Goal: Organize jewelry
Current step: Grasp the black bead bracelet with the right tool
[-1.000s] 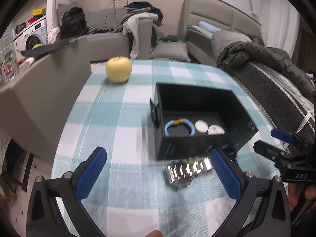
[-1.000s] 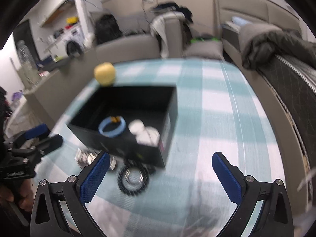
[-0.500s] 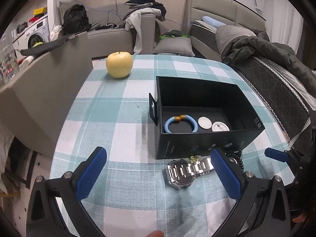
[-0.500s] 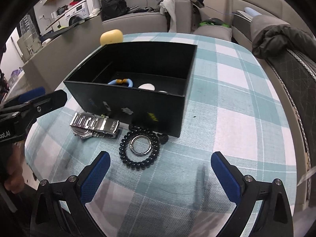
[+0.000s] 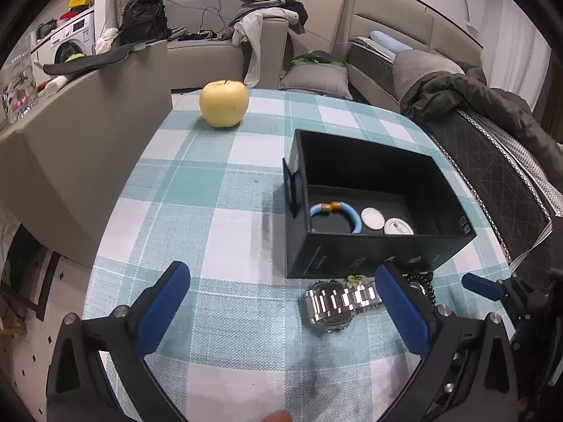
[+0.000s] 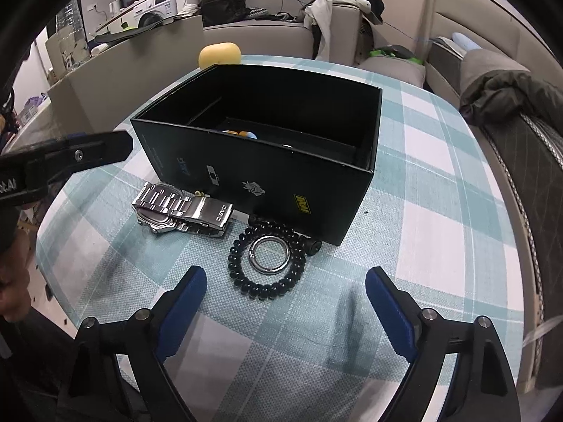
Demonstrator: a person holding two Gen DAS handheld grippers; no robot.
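An open black box [image 5: 355, 251] [image 6: 260, 172] stands on the checked tablecloth. Inside lie a blue bangle [image 5: 337, 213] and two white round pieces [image 5: 372, 218]. In front of the box lie a steel watch [image 5: 334, 304] [image 6: 183, 212], a black bead bracelet [image 6: 269, 263] and a metal ring [image 6: 270, 255] inside that bracelet. My left gripper [image 5: 281, 311] is open and empty, just before the watch. My right gripper [image 6: 285, 311] is open and empty, just before the bead bracelet. Each gripper shows at the edge of the other's view.
A yellow apple [image 5: 224, 102] [image 6: 220, 54] sits at the table's far side. The tablecloth [image 5: 197, 211] [image 6: 432, 232] ends at a rounded near edge. Grey sofas with clothes [image 5: 267, 17] and a dark jacket [image 5: 468, 105] ring the table.
The right gripper has dropped lower and closer to the bead bracelet and ring. The left gripper has drawn back slightly and steadied; the watch has not moved.
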